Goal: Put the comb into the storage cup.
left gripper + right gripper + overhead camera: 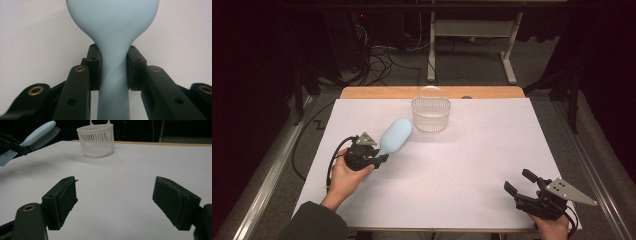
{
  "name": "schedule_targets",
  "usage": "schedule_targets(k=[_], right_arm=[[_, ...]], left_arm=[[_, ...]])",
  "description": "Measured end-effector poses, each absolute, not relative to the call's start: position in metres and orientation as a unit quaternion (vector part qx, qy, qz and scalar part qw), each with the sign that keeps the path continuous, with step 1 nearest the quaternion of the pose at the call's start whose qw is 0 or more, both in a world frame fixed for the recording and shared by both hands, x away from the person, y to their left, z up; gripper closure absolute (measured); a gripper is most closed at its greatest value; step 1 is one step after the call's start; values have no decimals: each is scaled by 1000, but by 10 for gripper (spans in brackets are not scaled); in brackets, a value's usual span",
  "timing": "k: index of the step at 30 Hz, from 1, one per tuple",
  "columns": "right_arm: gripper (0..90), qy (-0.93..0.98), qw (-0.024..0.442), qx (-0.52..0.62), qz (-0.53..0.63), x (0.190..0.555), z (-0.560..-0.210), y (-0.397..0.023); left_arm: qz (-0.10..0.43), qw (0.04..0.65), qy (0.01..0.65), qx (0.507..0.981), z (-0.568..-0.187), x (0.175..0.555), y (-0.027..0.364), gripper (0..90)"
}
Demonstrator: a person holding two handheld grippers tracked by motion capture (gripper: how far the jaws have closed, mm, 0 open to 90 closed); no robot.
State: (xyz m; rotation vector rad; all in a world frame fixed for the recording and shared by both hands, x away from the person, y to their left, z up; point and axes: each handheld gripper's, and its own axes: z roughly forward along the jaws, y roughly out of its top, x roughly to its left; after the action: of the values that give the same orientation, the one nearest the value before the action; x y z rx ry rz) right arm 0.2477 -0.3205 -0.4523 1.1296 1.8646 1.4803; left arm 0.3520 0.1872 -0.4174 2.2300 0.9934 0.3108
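Clamped on the neck of the pale blue brush, the left gripper sits left of centre in the high view, its pads pressing the handle from both sides, jaws only partly closed because the handle fills them. In the right gripper view the brush rides clear of the table at upper left, bristles down, head pointing toward the white basket at upper centre. Pickup looks done; carrying it to the basket and dropping it in seems left. Lower right, the right gripper hangs spread wide, holding nothing.
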Motion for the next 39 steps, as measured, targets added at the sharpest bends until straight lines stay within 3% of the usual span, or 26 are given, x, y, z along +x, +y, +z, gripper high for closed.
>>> schedule_targets(k=[15, 39], right_arm=[[192, 678, 245, 409, 559, 250, -447, -312], [174, 689, 228, 366, 583, 261, -437, -266]], left_arm=[[127, 392, 353, 840, -418, 322, 191, 695], [117, 416, 326, 841, -433, 305, 170, 695]])
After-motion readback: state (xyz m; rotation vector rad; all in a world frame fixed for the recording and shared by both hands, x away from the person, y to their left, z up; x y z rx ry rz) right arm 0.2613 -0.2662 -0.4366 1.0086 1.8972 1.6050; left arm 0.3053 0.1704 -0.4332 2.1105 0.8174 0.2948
